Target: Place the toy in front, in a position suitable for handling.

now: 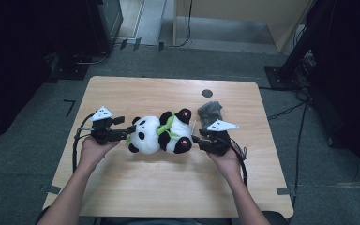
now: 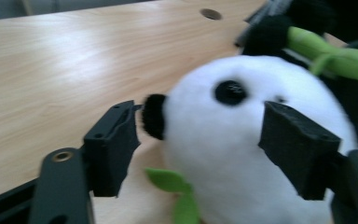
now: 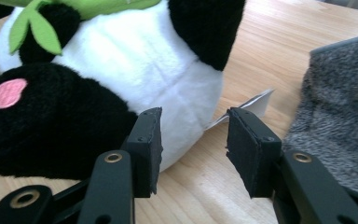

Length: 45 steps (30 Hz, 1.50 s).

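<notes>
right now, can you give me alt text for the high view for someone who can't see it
A person's two hands each hold a black tool at either end of a plush panda lying on its side on a wooden table, the left tool at its head and the right tool at its feet. A grey fuzzy cloth lies just behind the panda's feet.

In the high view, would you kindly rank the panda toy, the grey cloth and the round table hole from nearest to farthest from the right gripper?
1. Panda toy, just left of the right gripper.
2. Grey cloth, behind it.
3. Round table hole, farther back.
</notes>
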Tool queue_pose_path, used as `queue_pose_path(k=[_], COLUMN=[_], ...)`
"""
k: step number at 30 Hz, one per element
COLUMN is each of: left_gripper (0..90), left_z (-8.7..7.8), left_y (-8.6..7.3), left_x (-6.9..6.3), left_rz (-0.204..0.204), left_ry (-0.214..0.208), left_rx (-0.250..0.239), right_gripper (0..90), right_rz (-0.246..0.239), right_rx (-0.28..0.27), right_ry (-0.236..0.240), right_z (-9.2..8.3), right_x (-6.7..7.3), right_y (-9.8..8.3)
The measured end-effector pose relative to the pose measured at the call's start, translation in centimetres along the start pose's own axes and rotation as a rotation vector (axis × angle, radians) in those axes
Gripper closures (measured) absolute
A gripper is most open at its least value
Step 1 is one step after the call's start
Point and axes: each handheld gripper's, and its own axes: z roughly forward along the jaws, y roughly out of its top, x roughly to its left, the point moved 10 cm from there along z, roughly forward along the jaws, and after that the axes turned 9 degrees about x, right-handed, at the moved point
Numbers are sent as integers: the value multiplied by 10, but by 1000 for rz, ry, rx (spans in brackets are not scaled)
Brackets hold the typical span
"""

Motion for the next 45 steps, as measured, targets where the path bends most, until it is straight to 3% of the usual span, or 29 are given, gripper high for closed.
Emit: queue_pose_path(k=[6,8,11,19,22,24,29,32,34,38,42,45], left_gripper=[212,201,190,174,176,175,139,122,82,20,0,0], left_z=[2,10,14,14,10,12,19,21,25,30,31,32], left_y=[-3,-11,-15,-20,-21,-23,-28,-29,-32,-33,-31,-33], left_x=[-30,-37,-37,-38,-41,-39,-38,-37,-36,-34,-33,-33], left_rz=[48,68,64,46,60,67,61,80,80,75,145,110], left_ry=[-65,-73,-67,-70,-69,-44,-55,-51,-59,-62,-34,-62], left_rx=[11,62,83,67,59,59,65,54,58,49,17,29], right_gripper=[541,501,484,436,437,436,433,442,437,417,430,414], right_rz=[15,31,47,102,125,139,160,184,201,210,239,240], right_rx=[-5,-14,-23,-48,-68,-74,-78,-74,-54,-65,-42,-16], right_ry=[-9,-23,-23,-51,-65,-77,-100,-113,-111,-144,-115,-139], right_z=[-1,-1,-3,-13,-17,-19,-22,-21,-18,-15,-6,-1], right_x=[-6,-11,-14,-32,-43,-50,-67,-77,-83,-94,-103,-115], right_y=[1,2,3,11,13,14,16,15,15,18,14,14])
